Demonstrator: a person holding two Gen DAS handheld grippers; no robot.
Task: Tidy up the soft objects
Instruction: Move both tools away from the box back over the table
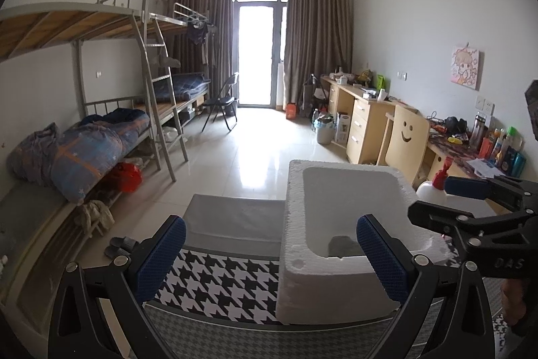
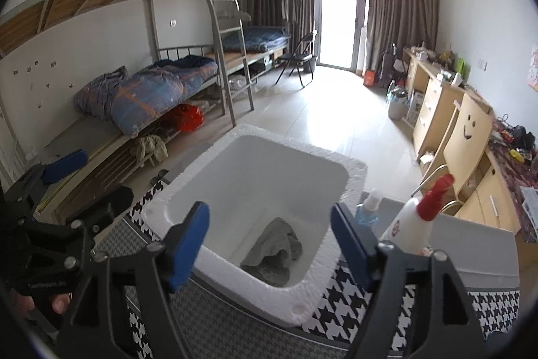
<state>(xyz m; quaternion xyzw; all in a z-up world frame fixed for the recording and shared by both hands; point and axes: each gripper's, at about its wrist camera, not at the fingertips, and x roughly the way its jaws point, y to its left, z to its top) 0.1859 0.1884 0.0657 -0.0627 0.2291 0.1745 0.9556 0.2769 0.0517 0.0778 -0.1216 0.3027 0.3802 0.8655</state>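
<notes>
- Foam box (image 2: 255, 177), white, open top, sits on houndstooth cloth (image 2: 363, 298) covering the work surface.
- Grey cloth (image 2: 274, 253) lies crumpled on box floor, near the front wall; nothing touching it. From left wrist cam only a bit of it shows through a notch in the box wall.
- Right gripper (image 2: 269, 244) hovers above box front rim, jaws wide apart w/ nothing between the blue pads; grey cloth is below, not gripped.
- Left gripper (image 1: 271, 253) also spread wide, empty; its right pad sits in front of the box's near wall, left pad over the houndstooth cloth. Can't tell if pad touches foam.
- White spray bottle w/ red nozzle (image 2: 415, 217) stands just right of box; smaller clear bottle (image 2: 368, 209) beside it, next to box corner.
- Grey pad (image 1: 235, 219) lies left of box in left cam.
</notes>
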